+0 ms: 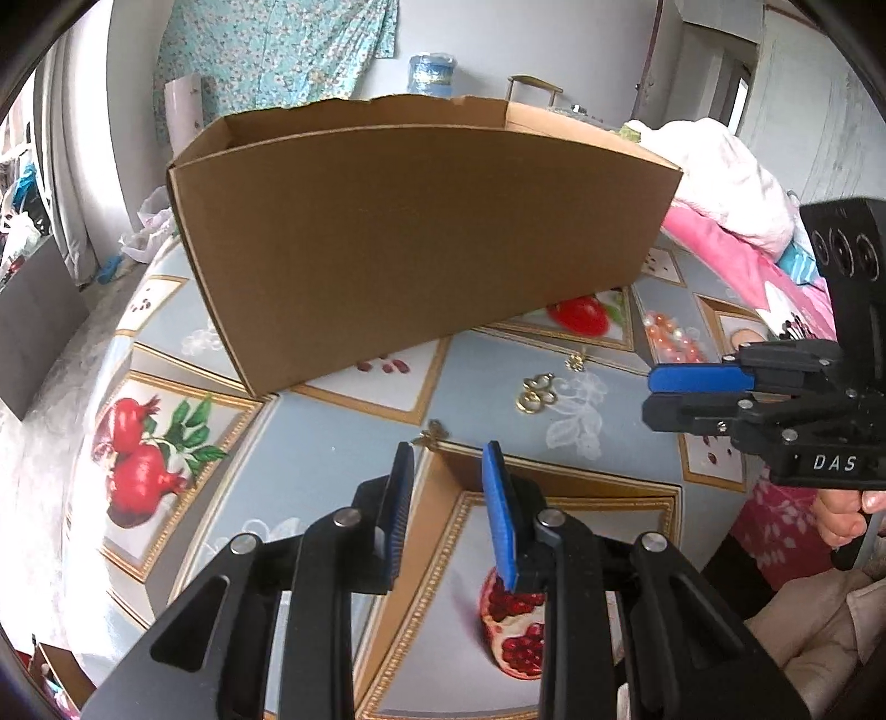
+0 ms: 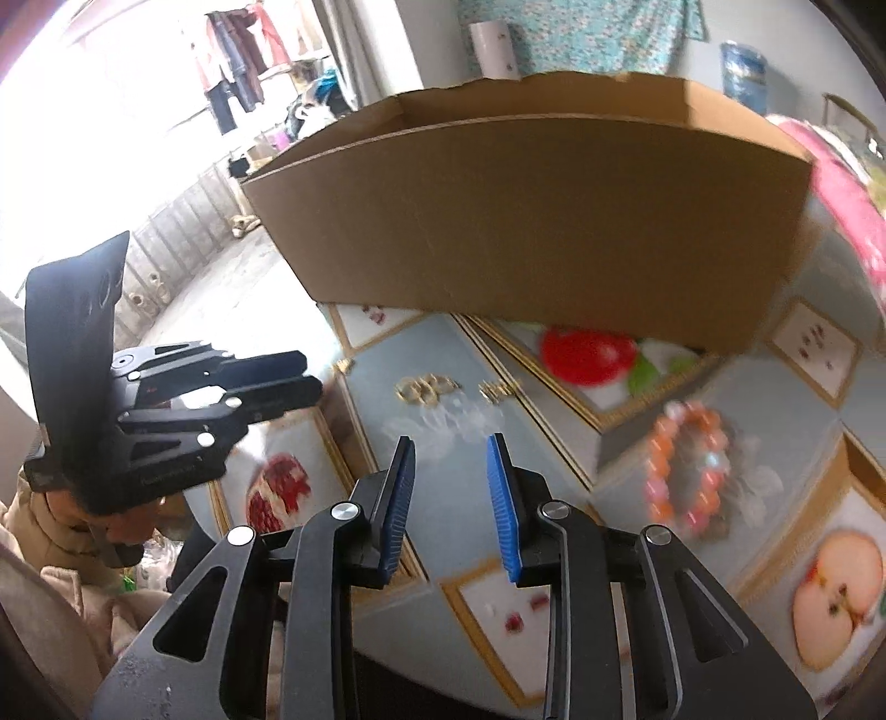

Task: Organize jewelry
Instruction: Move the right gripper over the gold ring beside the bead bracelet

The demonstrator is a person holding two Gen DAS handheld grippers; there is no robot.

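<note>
While a table (image 1: 343, 437) covered in a blue-grey cloth printed with pomegranates and gold frames fills most of both views, a large open cardboard box (image 1: 410, 238) stands on its far part, its plain brown wall facing the cameras and its top edge ragged. Behind the box hang a turquoise floral fabric (image 1: 266, 50) and, toward the right of the left wrist view, a heap of pink and white bedding (image 1: 725, 183).

Both handheld devices hang over the near part of the table with their tips off the cloth. The left gripper (image 1: 448, 459) has its blue-padded jaws parted by a narrow gap, nothing between them; its tips hover near a tiny gold piece (image 1: 433, 432) lying on the cloth just ahead. The right gripper (image 2: 451, 451) shows the same narrow gap between its pads, likewise empty; seen from the left wrist camera it comes in from the right edge, held by a hand (image 1: 847, 512) whose fingers curl round the grip.

The jewellery lies loose on the cloth in front of the box, none of it inside that can be seen. A bracelet of orange and pearl-white beads (image 2: 686, 471) sits to the right, blurred in the right wrist view. A cluster of linked gold rings (image 1: 536, 392) rests between the two grippers' lines of sight, with a small gold earring (image 1: 576, 363) just beyond it, nearer the box.
</note>
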